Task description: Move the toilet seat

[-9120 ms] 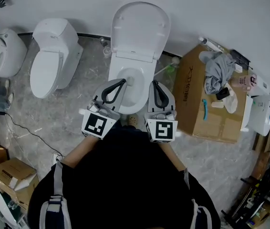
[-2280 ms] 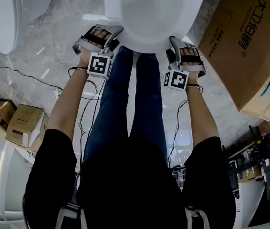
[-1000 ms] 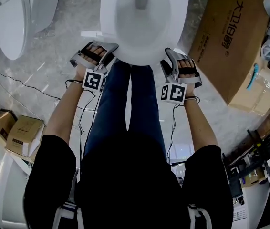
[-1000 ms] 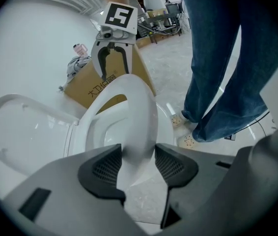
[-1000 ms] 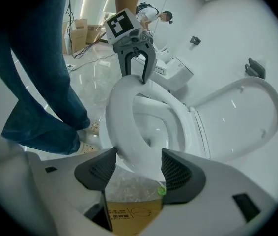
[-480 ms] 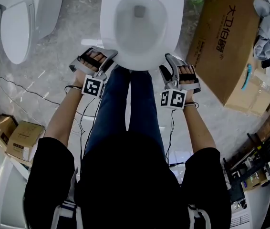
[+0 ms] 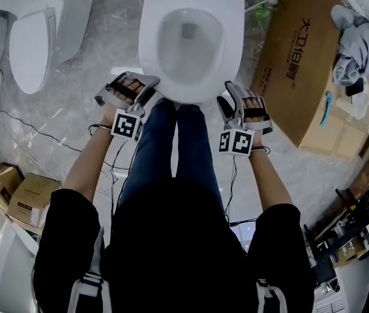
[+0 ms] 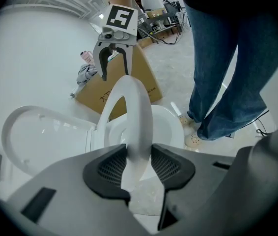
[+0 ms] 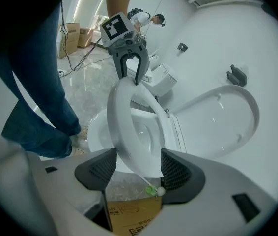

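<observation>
While the left claw (image 8: 140, 162), just closing further, and right claw (image 9: 136, 168) are clamping the seat (image 8: 139, 107) mid-frame, level lifting is likely preventing twist.

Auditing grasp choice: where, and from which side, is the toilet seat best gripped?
The front rim of the toilet seat, either side of centre, coming from the front, opposite the lid. The ring is thin, so jaws fit over it, and that end likely lifts easiest.
</observation>
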`<action>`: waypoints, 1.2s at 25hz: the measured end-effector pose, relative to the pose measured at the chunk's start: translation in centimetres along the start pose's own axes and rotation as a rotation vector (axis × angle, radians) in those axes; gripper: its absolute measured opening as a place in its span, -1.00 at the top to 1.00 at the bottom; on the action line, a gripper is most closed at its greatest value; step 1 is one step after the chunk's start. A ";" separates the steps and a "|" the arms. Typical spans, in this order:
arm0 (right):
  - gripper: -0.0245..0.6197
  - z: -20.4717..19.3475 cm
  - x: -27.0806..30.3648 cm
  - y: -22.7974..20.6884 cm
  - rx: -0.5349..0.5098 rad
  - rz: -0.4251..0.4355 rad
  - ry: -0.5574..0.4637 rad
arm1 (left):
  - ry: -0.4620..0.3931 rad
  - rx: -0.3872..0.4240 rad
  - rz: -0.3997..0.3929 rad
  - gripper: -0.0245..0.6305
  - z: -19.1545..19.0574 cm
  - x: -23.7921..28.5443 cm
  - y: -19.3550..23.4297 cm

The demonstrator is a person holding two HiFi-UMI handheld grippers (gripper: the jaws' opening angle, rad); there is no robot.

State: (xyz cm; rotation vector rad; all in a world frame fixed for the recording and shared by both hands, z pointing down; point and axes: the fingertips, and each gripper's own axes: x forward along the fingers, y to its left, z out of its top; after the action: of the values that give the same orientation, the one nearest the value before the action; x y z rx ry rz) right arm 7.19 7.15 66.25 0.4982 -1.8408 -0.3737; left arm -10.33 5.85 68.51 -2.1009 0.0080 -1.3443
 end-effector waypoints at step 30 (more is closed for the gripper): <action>0.55 3.7 -3.7 -10.3 -0.029 -0.190 0.000 | 0.038 -0.116 0.187 0.58 -0.2 -6.4 12.5</action>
State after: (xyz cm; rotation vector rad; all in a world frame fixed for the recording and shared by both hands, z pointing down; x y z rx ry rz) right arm 6.23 0.20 56.98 0.6556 -1.7910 -0.5279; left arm -9.58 -2.09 56.97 -2.1100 0.2977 -1.2976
